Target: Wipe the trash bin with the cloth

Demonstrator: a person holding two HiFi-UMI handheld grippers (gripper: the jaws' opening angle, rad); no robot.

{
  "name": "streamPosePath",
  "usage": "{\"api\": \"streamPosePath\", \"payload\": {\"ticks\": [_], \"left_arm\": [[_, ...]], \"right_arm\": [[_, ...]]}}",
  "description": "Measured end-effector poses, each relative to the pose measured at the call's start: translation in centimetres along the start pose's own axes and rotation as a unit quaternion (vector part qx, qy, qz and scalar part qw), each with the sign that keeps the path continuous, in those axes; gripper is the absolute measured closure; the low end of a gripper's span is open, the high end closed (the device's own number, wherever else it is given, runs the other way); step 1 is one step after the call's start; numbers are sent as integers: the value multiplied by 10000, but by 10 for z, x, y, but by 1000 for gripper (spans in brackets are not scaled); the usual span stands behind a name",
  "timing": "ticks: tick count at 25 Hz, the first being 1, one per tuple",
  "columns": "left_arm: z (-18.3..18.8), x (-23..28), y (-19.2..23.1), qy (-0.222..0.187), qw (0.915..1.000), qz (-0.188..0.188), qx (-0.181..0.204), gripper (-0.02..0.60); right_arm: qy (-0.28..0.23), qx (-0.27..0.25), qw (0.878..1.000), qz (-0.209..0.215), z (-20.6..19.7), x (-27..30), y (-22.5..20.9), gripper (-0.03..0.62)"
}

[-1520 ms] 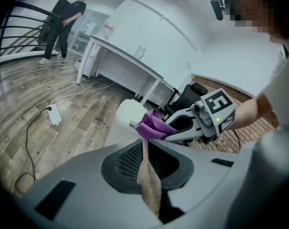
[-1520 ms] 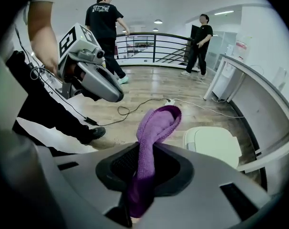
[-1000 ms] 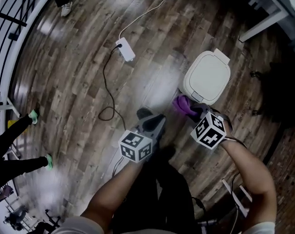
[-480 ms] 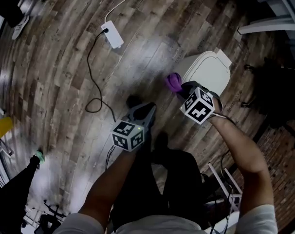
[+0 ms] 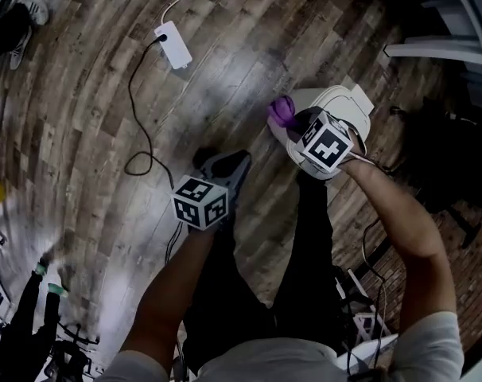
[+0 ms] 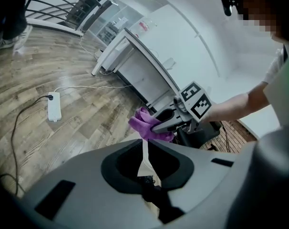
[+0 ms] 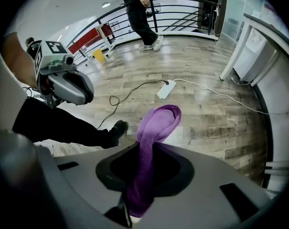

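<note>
The white trash bin (image 5: 346, 106) stands on the wood floor at the right of the head view, lid down, partly hidden behind my right gripper's marker cube. My right gripper (image 5: 293, 123) hangs over the bin's near left edge, shut on a purple cloth (image 5: 282, 110) that bulges out past the jaws. In the right gripper view the cloth (image 7: 156, 128) loops up from between the jaws. My left gripper (image 5: 227, 171) is held left of the bin, apart from it, jaws together with nothing in them. The left gripper view shows the right gripper (image 6: 166, 123) and the cloth (image 6: 145, 125).
A white power strip (image 5: 172, 44) with a black cable (image 5: 134, 126) lies on the floor to the far left. My own shoe (image 5: 205, 157) and legs are below the grippers. White furniture legs (image 5: 432, 50) stand at the upper right. Another person (image 7: 139, 13) walks by the railing.
My right gripper has carried the cloth up from the floor beside the bin to over the bin's near edge. The left gripper stays alongside.
</note>
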State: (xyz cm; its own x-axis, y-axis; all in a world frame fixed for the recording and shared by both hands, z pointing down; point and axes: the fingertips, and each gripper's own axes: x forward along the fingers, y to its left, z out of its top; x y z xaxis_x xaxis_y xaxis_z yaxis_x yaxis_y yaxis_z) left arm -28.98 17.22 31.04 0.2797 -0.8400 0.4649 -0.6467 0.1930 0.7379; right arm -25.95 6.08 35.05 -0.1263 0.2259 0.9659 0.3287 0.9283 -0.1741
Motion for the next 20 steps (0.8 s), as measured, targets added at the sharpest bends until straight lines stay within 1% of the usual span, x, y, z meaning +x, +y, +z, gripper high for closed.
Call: {"api": "streamPosePath", "payload": {"ticks": [3,6,10,15,20], "left_arm": [[6,-1,3,-131,9997,132,-126,548],[6,2,0,-237,9993,180,-244,548],[3,16,2,-337,9980,273,-452,548],[0,45,-6,-265,9974,178,-653,548],[-6,74,-7,-78,9967,94,-797,548]], "right_arm": [[45,63,9999,89,5,4,-21,511],[106,194,9997,140,4,8,-39,511],[208,132,9996,166,8,12,-64,511],[402,144,9988,247,4,12,-93,512],[773,170,9967,190,-15,24,-134,511]]}}
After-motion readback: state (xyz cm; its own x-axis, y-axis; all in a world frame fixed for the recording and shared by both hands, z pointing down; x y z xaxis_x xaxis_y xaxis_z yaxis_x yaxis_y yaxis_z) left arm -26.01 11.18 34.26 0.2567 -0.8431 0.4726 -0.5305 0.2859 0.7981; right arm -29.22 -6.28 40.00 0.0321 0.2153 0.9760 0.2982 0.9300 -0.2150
